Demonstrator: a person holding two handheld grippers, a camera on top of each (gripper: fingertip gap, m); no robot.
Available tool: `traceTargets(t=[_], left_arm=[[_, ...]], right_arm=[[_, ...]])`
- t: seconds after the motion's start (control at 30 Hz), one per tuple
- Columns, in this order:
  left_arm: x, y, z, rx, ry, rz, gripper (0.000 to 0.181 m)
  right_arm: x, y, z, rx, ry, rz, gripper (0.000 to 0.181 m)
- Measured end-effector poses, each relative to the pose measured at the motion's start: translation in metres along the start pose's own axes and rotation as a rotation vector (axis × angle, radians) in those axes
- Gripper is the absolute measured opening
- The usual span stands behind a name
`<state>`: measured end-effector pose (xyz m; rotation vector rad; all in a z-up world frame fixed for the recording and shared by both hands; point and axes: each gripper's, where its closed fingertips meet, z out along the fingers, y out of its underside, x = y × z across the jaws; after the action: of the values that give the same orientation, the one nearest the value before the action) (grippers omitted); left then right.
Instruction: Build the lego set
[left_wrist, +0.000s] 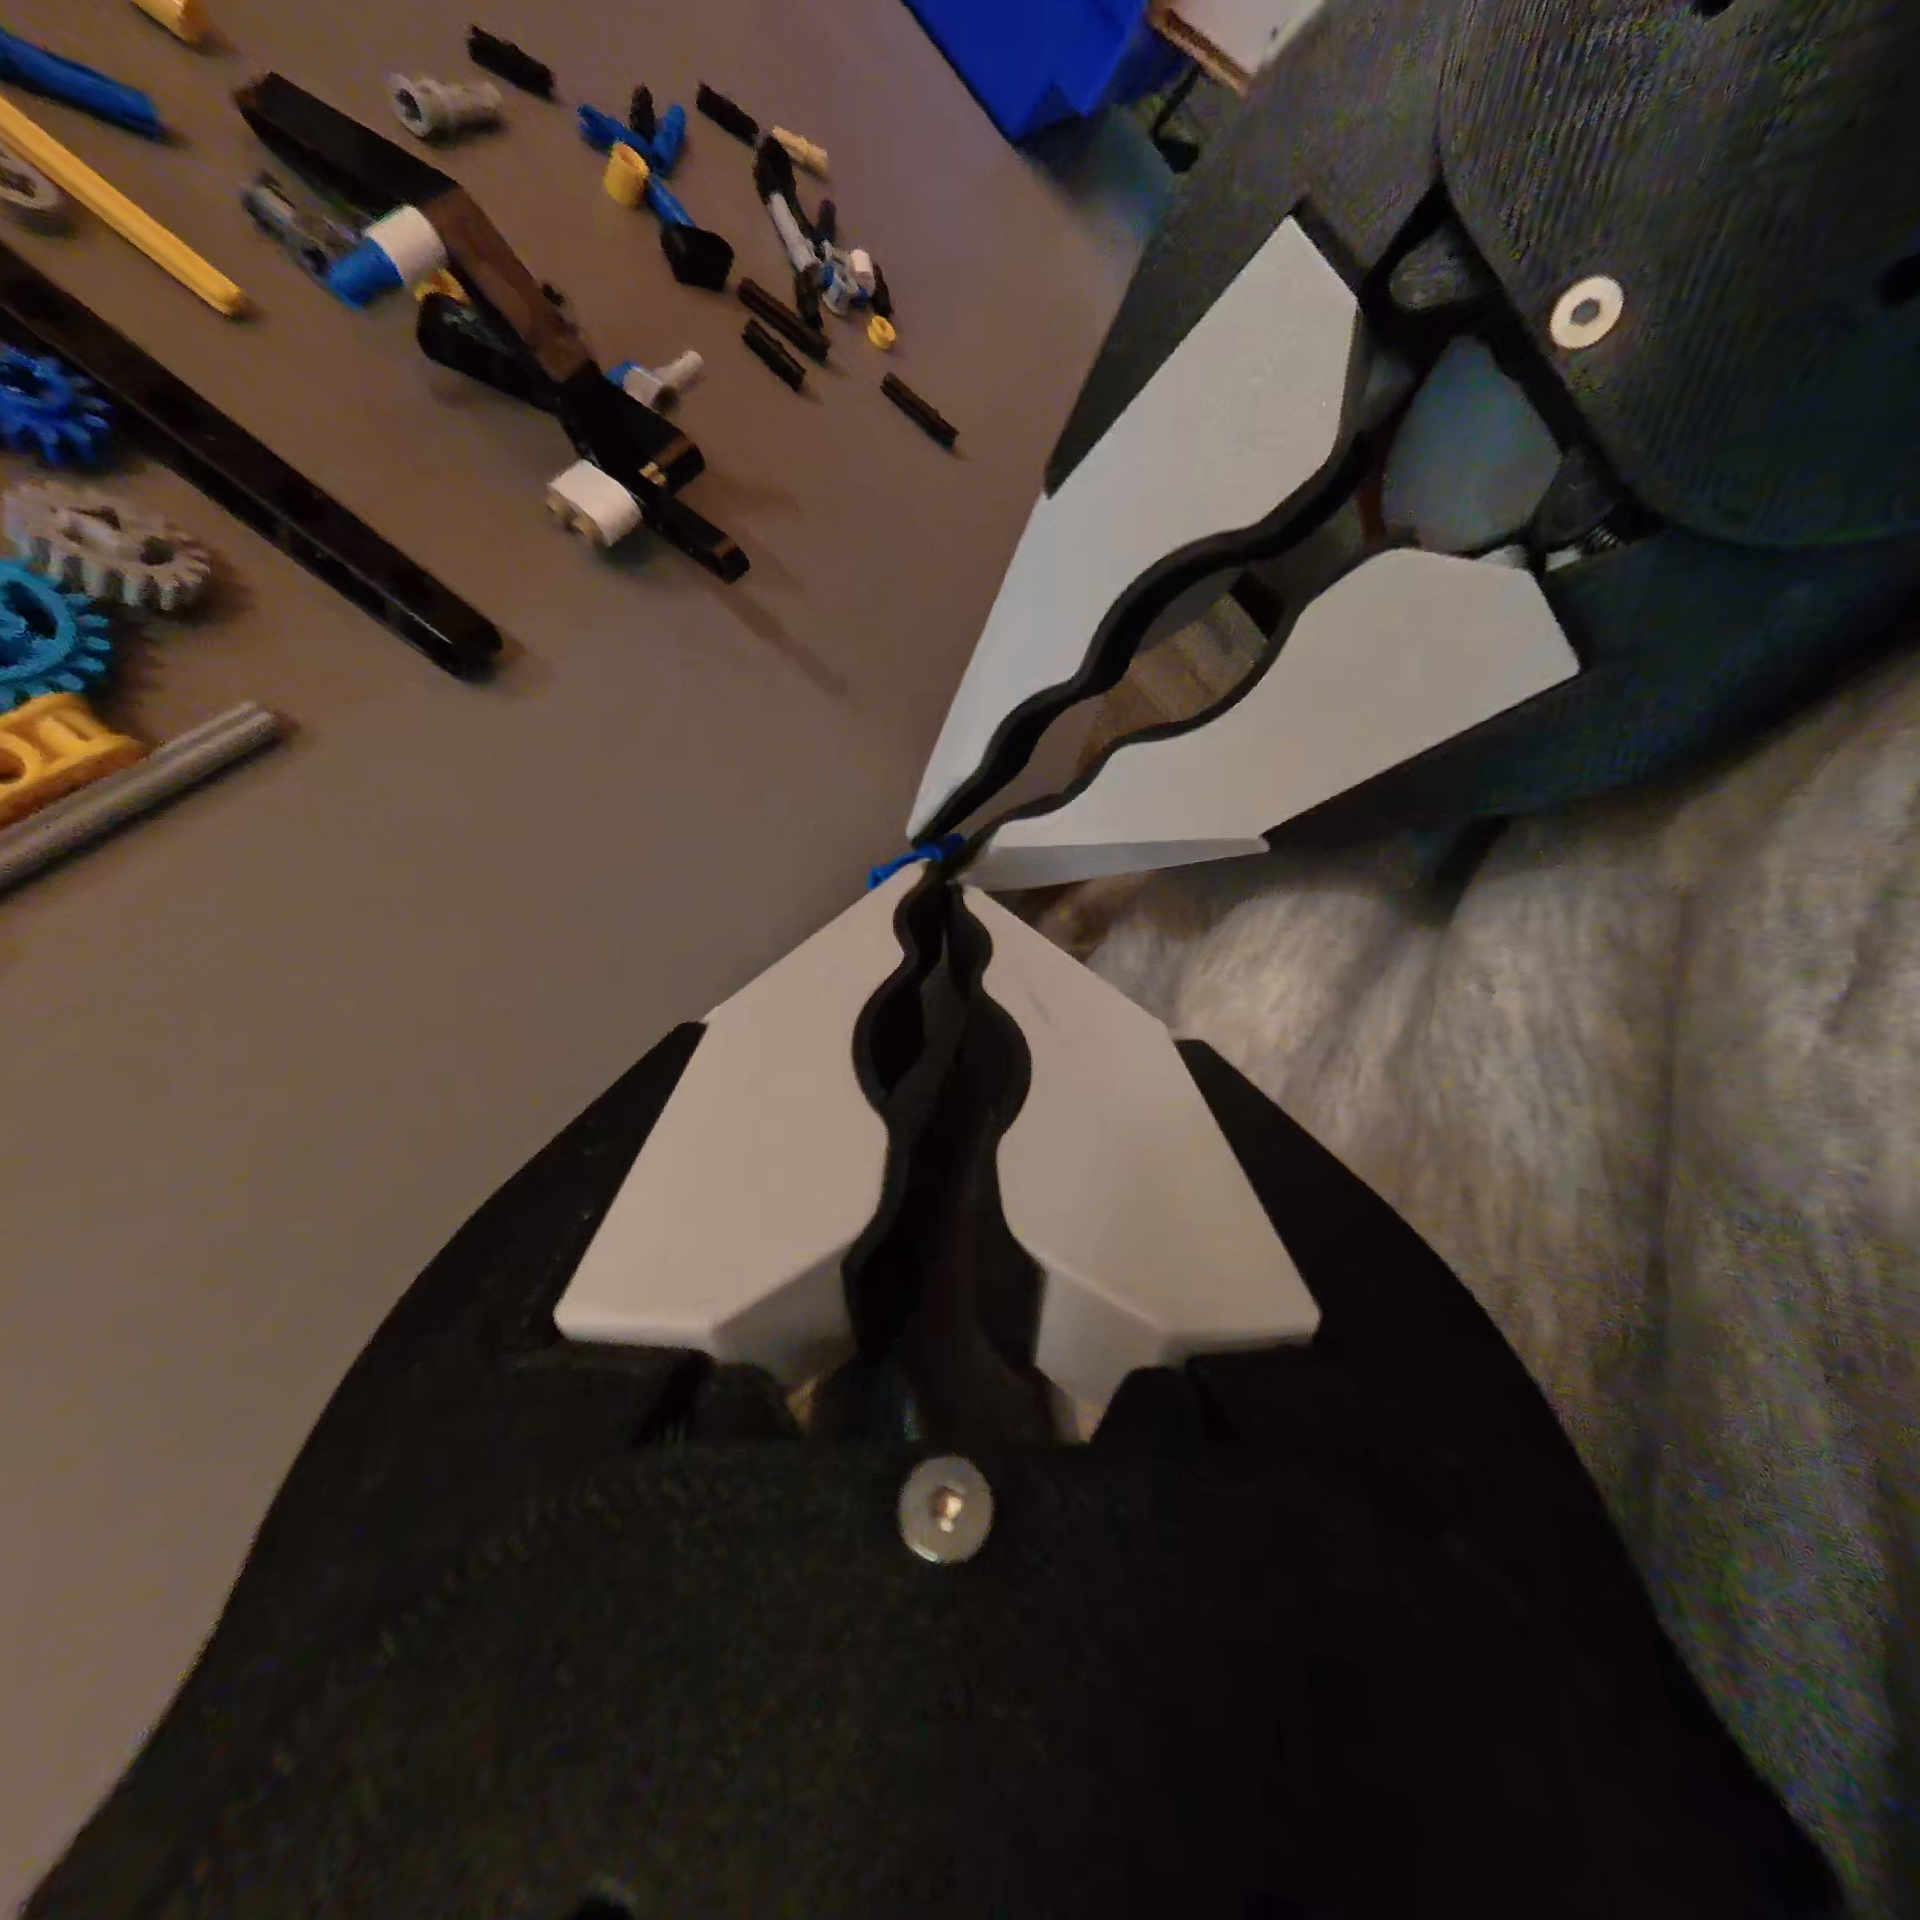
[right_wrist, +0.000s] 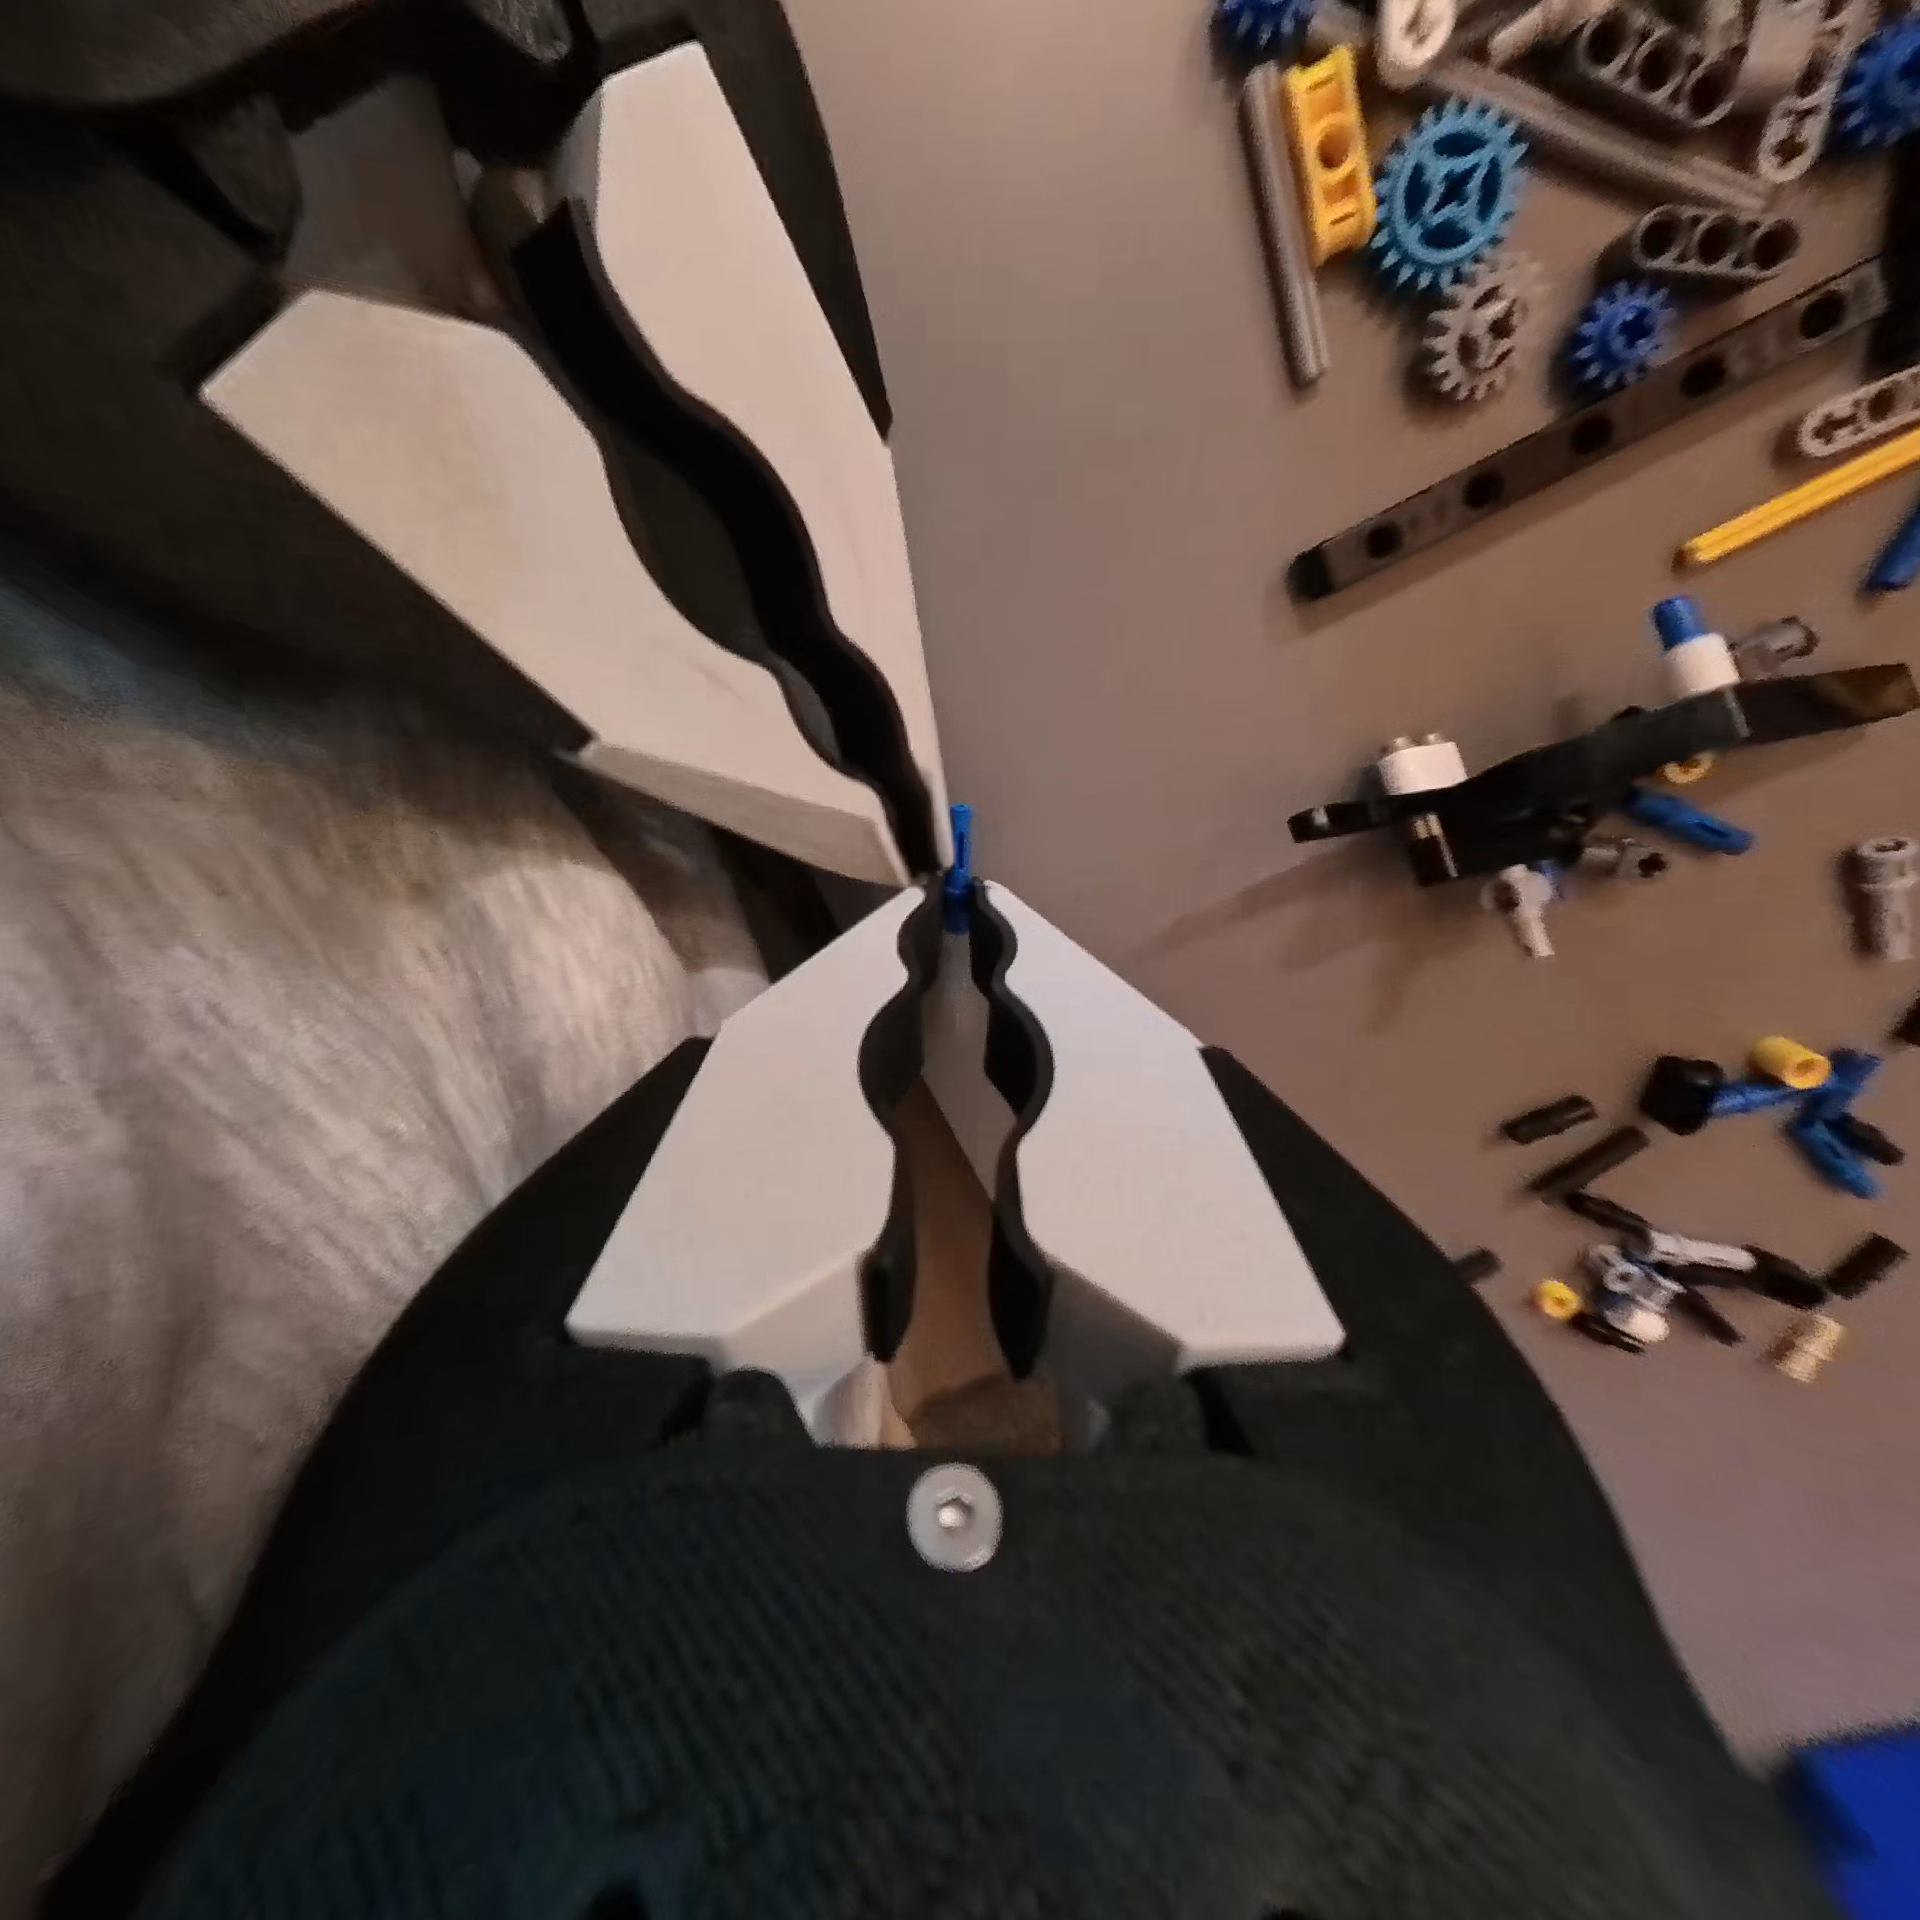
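I have the two grippers meeting tip to tip at the centre of both frames, above the near edge of the grey bench (left_wrist: 416, 1039). My right gripper (right_wrist: 954, 902) has its jaws pressed together on a small blue pin (right_wrist: 962, 868), which sticks out past the tips. In the left wrist view the same blue pin (left_wrist: 906, 860) pokes out to the left of where the tips meet. My left gripper (left_wrist: 940, 888) has its jaws drawn together at the tips, right against the pin, but I cannot tell whether it actually grips the pin or only touches it.

The rest of the lego set lies spread on the bench. In the right wrist view a partly built black assembly (right_wrist: 1558, 790) with white bushes sits at middle right, a long black beam (right_wrist: 1590, 426) runs diagonally above it, and blue and grey gears (right_wrist: 1449, 197) cluster at the upper right. Loose black and blue pins (right_wrist: 1704, 1174) lie scattered at lower right. A grey fuzzy fabric (right_wrist: 260, 987) fills the left side.
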<state>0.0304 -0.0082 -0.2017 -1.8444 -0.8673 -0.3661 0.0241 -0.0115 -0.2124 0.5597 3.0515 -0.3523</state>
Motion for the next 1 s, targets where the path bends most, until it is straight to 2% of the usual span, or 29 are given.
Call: traceTargets(t=[0.17,0.23,0.37,0.43,0.53,0.63,0.77,0.93,1.0], left_arm=[[-0.005,-0.025,-0.018,0.136,-0.003,-0.060,0.000],[-0.016,-0.040,-0.032,0.218,-0.060,-0.074,0.003],[-0.063,-0.063,-0.065,0.317,-0.407,-0.012,0.021],[-0.084,-0.065,-0.075,0.292,-0.587,0.033,0.033],[-0.109,-0.057,-0.078,0.180,-0.792,0.083,0.049],[-0.112,-0.056,-0.070,0.146,-0.809,0.084,0.051],[-0.123,-0.052,-0.068,0.076,-0.916,0.105,0.051],[-0.123,-0.051,-0.065,0.041,-0.937,0.072,0.030],[-0.119,-0.051,-0.065,0.045,-0.934,0.064,0.013]], right_arm=[[0.014,-0.010,-0.011,0.188,0.000,0.080,0.003],[0.018,-0.017,-0.018,0.302,-0.022,0.113,0.003],[0.033,-0.026,-0.035,0.526,-0.008,0.145,0.003],[0.040,-0.029,-0.044,0.643,0.004,0.144,0.003],[0.046,-0.032,-0.056,0.827,-0.013,0.141,0.003],[0.052,-0.028,-0.059,0.964,-0.047,0.165,0.003],[0.055,-0.021,-0.065,1.083,-0.092,0.188,0.003],[0.055,-0.015,-0.079,1.156,-0.010,0.106,0.003],[0.051,-0.012,-0.081,1.165,-0.010,0.092,0.003]])
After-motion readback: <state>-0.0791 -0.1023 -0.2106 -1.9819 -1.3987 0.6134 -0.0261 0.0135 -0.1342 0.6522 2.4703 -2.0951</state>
